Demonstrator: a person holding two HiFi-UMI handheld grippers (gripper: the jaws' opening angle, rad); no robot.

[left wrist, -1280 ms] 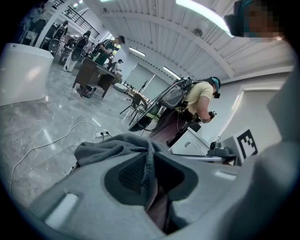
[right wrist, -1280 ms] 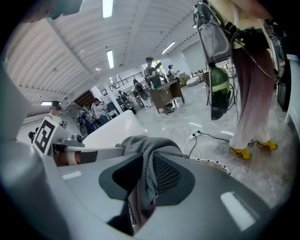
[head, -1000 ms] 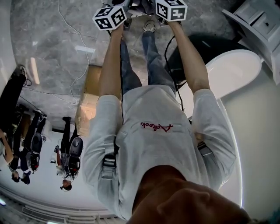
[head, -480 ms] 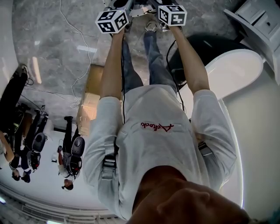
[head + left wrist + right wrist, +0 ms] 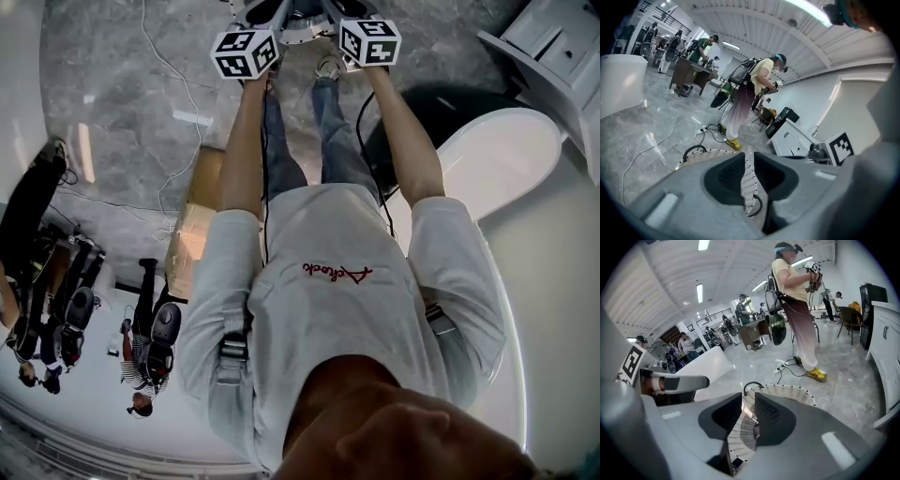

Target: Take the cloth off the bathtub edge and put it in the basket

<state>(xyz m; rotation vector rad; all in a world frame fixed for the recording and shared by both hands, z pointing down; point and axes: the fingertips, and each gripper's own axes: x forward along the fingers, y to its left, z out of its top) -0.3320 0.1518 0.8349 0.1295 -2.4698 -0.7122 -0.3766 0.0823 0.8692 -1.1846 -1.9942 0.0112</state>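
A white woven basket [image 5: 787, 392] with a black handle stands on the marble floor just beyond both grippers. In the left gripper view its rim [image 5: 701, 153] shows past the jaws. A strip of its wall runs through the narrow gap of my left gripper [image 5: 749, 173], whose jaws have just eased open slightly. My right gripper [image 5: 749, 416] has just been closing, with the basket wall filling its gap. The head view shows both marker cubes [image 5: 246, 53] [image 5: 368, 42] side by side at arm's length. The white bathtub [image 5: 497, 159] lies to the right. No cloth is in view.
White and black cables [image 5: 656, 140] trail over the grey marble floor. A white cabinet [image 5: 792, 138] stands beyond the basket. A cardboard box [image 5: 192, 216] lies on the floor. A person in a yellow top [image 5: 797, 287] stands ahead, with other people and desks farther back.
In the head view both marker cubes have shifted a little toward the person's body as the two grippers rose together.
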